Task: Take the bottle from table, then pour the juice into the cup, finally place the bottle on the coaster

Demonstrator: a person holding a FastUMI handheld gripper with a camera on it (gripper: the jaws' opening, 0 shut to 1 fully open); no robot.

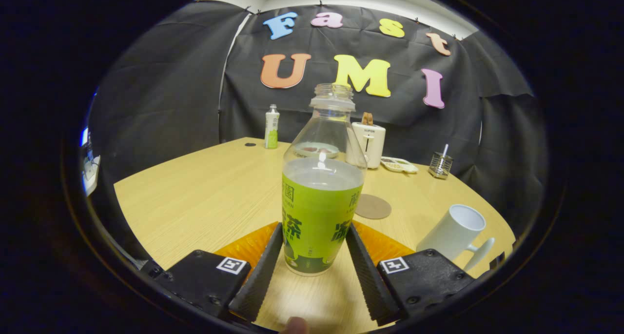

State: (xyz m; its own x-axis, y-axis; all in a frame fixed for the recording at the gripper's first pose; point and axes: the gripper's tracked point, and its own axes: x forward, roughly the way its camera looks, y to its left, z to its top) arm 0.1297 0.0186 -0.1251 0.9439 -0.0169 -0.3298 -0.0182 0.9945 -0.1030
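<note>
Here the tongs point(314, 256) sit at the lower middle of the frame with the bottle point(321, 197) upright between their fingers point(261, 270); both fingers meet the bottle's green label low down, so they look clamped on it. The bottle has no cap, and clear liquid stands about level with the top of the label. Its base looks to be resting on the bench point(204, 187).

Left of the tongs, the bench is bare wood out to its near-left edge. To the lower right, the white cup point(456, 231) stands near the bench's right edge, handle toward the camera. The round brown coaster point(373, 206) lies just right of the bottle and behind it, between bottle and cup.

Along the far edge, from upper left to right: a second small bottle point(271, 127), a plate point(317, 149) seen through the bottle, a white toaster point(369, 141), a small dish point(399, 165), and a wire holder point(441, 164).
</note>
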